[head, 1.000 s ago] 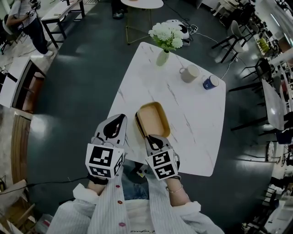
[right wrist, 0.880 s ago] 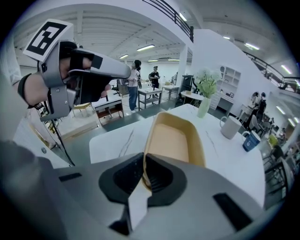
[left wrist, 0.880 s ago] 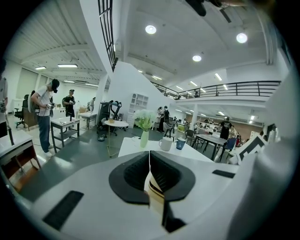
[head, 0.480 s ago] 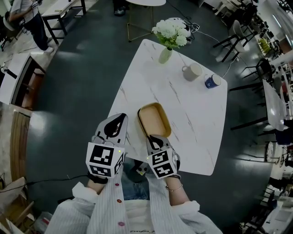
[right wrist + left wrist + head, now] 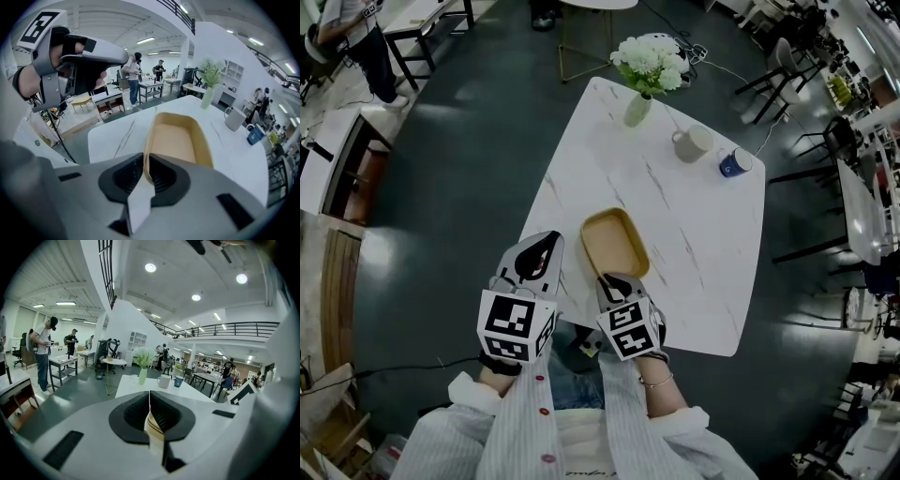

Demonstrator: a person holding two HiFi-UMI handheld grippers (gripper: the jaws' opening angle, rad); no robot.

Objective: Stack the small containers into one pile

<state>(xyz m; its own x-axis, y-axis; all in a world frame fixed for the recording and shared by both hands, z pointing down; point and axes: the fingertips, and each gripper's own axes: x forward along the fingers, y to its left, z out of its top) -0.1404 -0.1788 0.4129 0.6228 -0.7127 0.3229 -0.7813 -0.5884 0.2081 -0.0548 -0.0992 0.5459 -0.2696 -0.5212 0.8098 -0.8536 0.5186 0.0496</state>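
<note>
Your right tool [image 5: 615, 280] grips the near rim of the tan container [image 5: 615, 242], which lies on the bench [image 5: 694, 208] with its long axis pointing away from you; your left tool [image 5: 542, 251], closed and empty, hovers just to its left.

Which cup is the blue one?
The blue mug, by the far right corner of the table; the white mug beside it stands closer to the flower vase.

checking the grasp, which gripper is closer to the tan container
Right. The right gripper is shut on the tan container at its near rim; the left gripper hangs apart, to its left.
</note>
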